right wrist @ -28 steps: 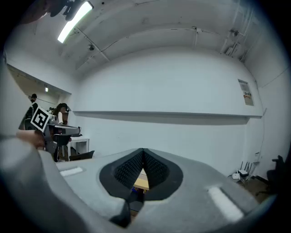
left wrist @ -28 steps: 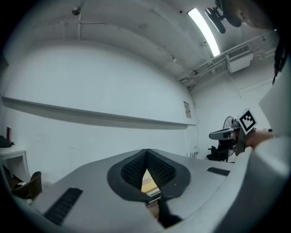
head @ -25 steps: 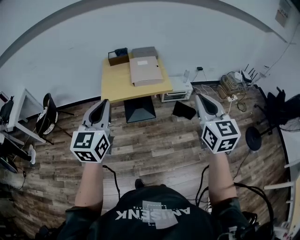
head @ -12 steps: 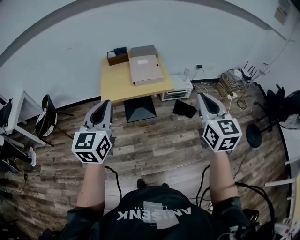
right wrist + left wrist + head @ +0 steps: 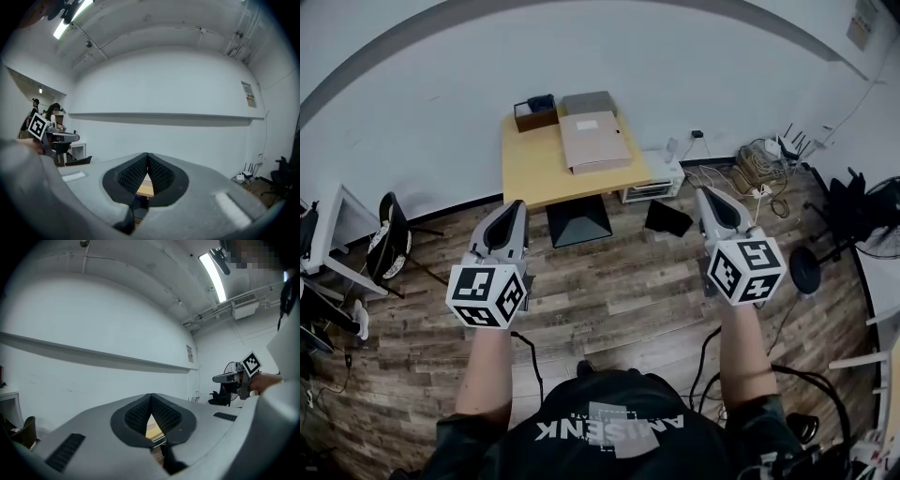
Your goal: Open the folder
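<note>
Toward far right corner of table (image 5: 534,178), noted folder (image 5: 594,141) flat, closed, untouched. Found left gripper (image 5: 514,210) and right gripper (image 5: 710,197) closed, empty, well short of it. Judged opening wholly outstanding.

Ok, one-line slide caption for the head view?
Left gripper and right gripper, both shut and empty, face a yellow table bearing a closed tan folder.

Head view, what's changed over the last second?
The person has edged slightly toward the table, carrying both grippers along; nothing was taken or let go. The left gripper and right gripper stay shut and empty, and the folder lies closed on the table, untouched.
</note>
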The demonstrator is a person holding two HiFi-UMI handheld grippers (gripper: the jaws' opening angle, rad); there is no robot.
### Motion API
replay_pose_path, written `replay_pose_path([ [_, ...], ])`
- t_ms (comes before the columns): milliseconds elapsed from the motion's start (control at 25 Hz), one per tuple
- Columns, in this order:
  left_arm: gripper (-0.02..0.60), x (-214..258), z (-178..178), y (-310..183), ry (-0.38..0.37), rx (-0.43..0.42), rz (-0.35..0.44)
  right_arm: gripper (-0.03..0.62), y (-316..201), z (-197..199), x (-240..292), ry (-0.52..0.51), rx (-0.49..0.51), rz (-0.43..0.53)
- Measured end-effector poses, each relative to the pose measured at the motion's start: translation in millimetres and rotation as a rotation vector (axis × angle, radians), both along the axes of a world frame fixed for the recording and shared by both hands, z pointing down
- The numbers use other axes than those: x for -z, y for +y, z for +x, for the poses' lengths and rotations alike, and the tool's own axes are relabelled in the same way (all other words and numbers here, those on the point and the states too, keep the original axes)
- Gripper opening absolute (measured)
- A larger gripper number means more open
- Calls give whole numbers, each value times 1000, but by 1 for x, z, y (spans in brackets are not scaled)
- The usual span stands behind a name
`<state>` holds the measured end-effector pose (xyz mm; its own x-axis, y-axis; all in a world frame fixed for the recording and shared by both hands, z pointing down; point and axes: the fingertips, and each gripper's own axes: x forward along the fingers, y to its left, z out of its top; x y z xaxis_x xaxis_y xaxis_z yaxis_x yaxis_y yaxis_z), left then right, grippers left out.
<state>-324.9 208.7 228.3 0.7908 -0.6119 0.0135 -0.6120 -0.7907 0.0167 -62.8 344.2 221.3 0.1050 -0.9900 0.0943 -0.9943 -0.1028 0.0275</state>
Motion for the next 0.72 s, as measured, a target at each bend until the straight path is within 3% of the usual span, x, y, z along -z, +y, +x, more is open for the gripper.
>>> replay_pose_path([
  [400, 0, -10, 0, -30, 6, -38, -9, 3, -25, -16, -5, 17, 15, 4],
  [720, 0, -11, 31, -71, -22, 19, 10, 3, -77, 27, -6, 5, 60, 43],
])
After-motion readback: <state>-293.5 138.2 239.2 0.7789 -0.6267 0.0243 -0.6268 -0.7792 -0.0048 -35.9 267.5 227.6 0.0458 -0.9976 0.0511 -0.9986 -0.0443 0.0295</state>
